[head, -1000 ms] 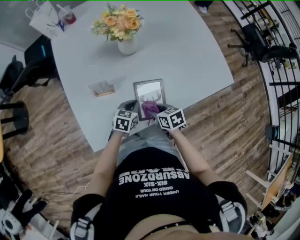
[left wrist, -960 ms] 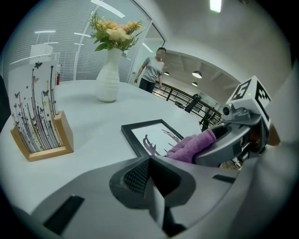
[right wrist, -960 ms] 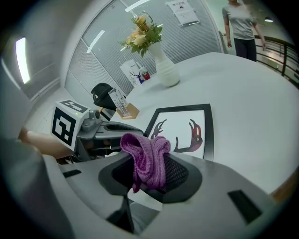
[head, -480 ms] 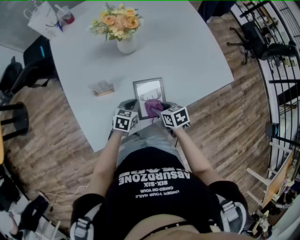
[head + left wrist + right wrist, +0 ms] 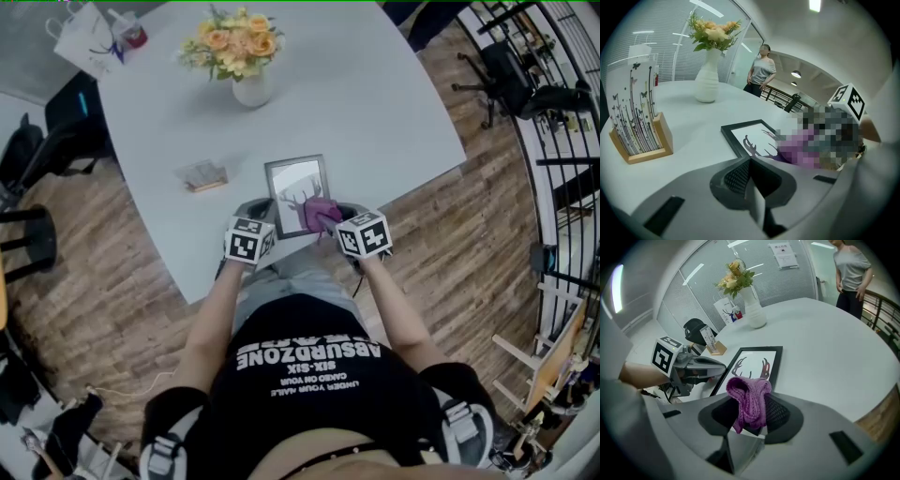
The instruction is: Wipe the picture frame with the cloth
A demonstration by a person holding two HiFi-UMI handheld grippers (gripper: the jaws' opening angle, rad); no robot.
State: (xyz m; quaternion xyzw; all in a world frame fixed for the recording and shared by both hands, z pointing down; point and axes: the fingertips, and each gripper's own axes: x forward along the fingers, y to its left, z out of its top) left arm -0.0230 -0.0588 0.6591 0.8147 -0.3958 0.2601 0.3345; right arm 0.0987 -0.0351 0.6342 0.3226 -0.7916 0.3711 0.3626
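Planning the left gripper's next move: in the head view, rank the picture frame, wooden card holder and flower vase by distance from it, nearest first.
1. picture frame, just right of the left gripper tip.
2. wooden card holder, ahead and to the left.
3. flower vase, farthest, straight ahead.

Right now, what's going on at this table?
A person stands at a white table with a gripper in each hand. The right gripper is shut on a purple cloth, held over the near end of a picture frame that lies flat on the table, so wiping looks under way. The left gripper, jaws together and empty, sits by the frame's near left corner. A vase of flowers stands further back.
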